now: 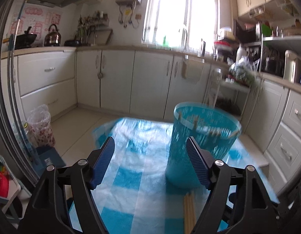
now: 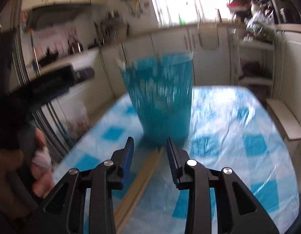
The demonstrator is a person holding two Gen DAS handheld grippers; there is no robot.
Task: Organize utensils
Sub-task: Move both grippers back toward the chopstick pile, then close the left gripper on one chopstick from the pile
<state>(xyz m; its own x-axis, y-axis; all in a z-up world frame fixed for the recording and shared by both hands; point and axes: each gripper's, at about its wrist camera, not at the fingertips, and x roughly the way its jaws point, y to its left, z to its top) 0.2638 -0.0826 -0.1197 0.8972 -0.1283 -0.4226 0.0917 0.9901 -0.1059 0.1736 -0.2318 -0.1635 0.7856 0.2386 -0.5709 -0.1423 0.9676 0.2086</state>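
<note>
Both views blurred w/ motion. Bench (image 1: 130,167) wears a blue-and-white check cloth; its far edge and rounded far-left corner show in the left wrist view, floor and white cabinets beyond.

Blue mesh basket (image 1: 201,136) stands upright on the bench, toward the far-right part in the left view. A few light wooden sticks lean inside against its rim — too smeared to tell what kind.

Left tool (image 1: 150,152) is spread wide, nothing between its pads. The right pad overlaps the basket's lower side in the view; touching or not, can't tell. Bare cloth runs from the left pad out to the far-left corner — open room there.

Chopsticks (image 1: 189,212), a pale wooden bundle, lie flat on the cloth just on the near side of the basket base, low between the left tool's arms.

Right tool (image 2: 150,146) is parted too, holding nothing. The chopsticks (image 2: 138,183) run between its two fingers, tips reaching toward the basket (image 2: 160,97), which stands straight ahead, near. Right of the basket the cloth lies bare to the bench's right edge (image 2: 277,128). The left hand (image 2: 39,167) on its black grip shows at the left.
</note>
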